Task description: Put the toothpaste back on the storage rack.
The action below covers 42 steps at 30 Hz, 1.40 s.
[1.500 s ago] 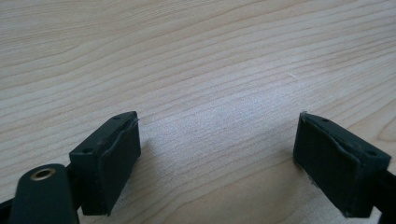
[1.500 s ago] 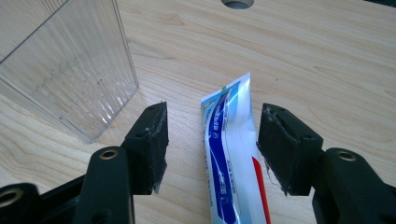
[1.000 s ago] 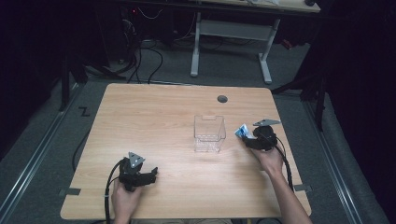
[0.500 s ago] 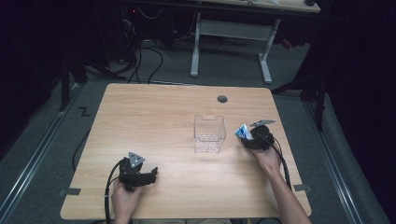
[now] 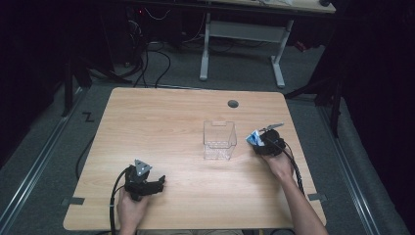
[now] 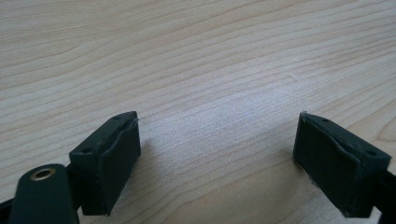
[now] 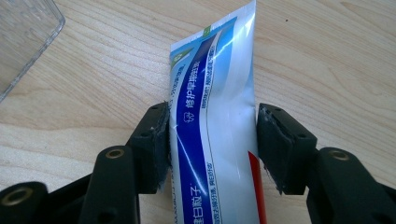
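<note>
A blue and white toothpaste tube [image 7: 210,93] lies lengthwise between the jaws of my right gripper [image 7: 212,140], which press it from both sides. From above, the tube [image 5: 254,137] pokes out left of the right gripper [image 5: 259,142], just right of a clear plastic box [image 5: 219,140]. A corner of that box [image 7: 23,32] appears at the upper left of the right gripper view. My left gripper [image 5: 159,184] rests near the table's front left, open, with bare wood between its jaws [image 6: 217,154].
The wooden table [image 5: 161,122] has a round grey cable hole [image 5: 233,104] near its far edge. A white-legged desk [image 5: 240,34] and cables on the floor lie beyond the table.
My right gripper has shifted slightly left toward the clear box with the tube in it. The left gripper has not moved.
</note>
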Available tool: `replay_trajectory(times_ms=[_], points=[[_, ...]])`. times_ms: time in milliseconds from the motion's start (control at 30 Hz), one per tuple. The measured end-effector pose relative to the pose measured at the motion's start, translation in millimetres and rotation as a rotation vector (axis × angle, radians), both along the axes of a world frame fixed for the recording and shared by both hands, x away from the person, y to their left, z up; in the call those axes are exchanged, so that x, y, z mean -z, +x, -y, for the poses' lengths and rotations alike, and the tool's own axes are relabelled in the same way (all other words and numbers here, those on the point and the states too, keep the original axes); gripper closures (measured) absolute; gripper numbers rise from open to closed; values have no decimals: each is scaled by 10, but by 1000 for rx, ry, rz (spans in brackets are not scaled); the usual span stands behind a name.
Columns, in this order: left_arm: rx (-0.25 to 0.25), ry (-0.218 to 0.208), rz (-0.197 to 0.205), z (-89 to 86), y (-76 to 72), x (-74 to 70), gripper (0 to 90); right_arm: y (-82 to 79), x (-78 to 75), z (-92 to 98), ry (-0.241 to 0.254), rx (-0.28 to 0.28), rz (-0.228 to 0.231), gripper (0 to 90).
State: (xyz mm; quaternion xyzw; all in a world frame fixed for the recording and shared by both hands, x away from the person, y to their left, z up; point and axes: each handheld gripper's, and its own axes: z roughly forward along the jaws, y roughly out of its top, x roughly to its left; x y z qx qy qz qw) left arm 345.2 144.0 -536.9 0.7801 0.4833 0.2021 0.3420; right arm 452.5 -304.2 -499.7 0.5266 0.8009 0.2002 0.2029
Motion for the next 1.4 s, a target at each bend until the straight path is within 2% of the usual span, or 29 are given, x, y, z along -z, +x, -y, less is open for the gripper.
replay_trajectory(times_ms=[233,367,800,1167,1300,1400], points=[[0,0,0,0,0,0,150,30,-11,3,3,11,-19,479],[0,0,0,0,0,0,150,69,-40,-20,-19,9,-54,485],[0,0,0,0,0,0,150,149,-29,-45,-40,5,-112,462],[1,0,-1,-1,-1,-1,150,212,-15,-9,-11,15,-164,470],[0,-1,-1,-1,0,-1,150,224,-26,4,-9,14,-171,499],[1,0,-1,-1,0,-1,150,224,-42,13,-24,16,-163,591]])
